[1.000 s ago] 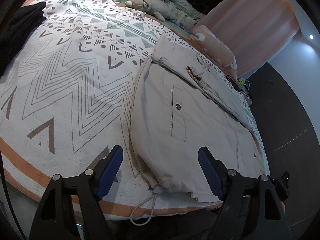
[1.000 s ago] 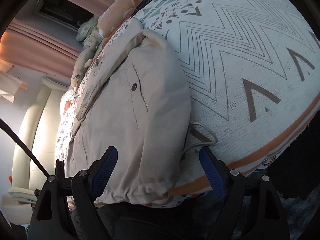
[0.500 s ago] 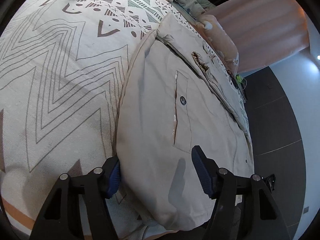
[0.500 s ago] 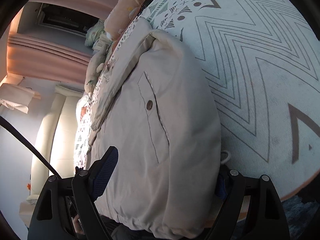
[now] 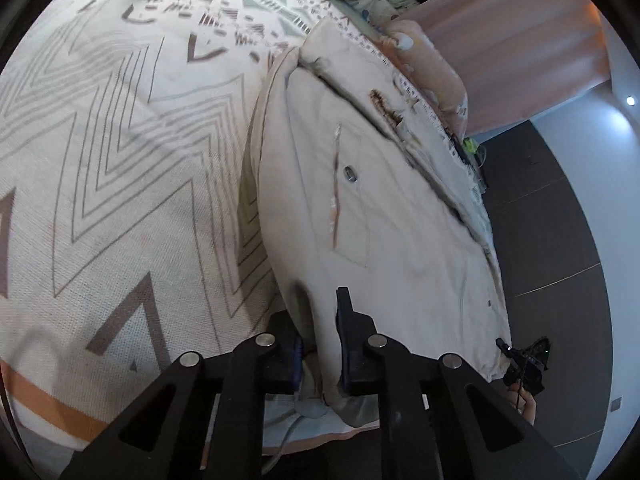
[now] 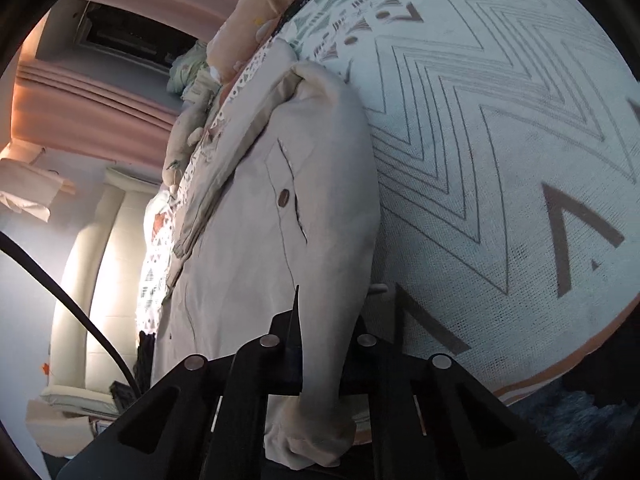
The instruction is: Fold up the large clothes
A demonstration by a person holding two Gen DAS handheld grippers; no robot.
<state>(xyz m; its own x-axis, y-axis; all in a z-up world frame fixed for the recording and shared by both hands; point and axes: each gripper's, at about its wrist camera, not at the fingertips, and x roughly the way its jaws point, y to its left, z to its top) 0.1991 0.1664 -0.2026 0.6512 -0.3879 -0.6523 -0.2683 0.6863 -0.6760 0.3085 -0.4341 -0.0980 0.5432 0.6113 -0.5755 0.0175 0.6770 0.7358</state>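
Beige jacket (image 5: 384, 216) lies flat on bed, over patterned blanket (image 5: 120, 168) with zigzag lines and orange border. Jacket near bed's foot edge, pocket button facing up, drawcord hanging off hem. Left tongs (image 5: 320, 344) have just been closing, now clenched on hem fold at one near corner, cloth bunched between blue pads. Right tongs (image 6: 320, 360) have just been closing too, now clamped on opposite near corner, fabric pinched and drooping below jaws. Pink curtain (image 5: 520, 40) and plush toys beyond bed's far end.
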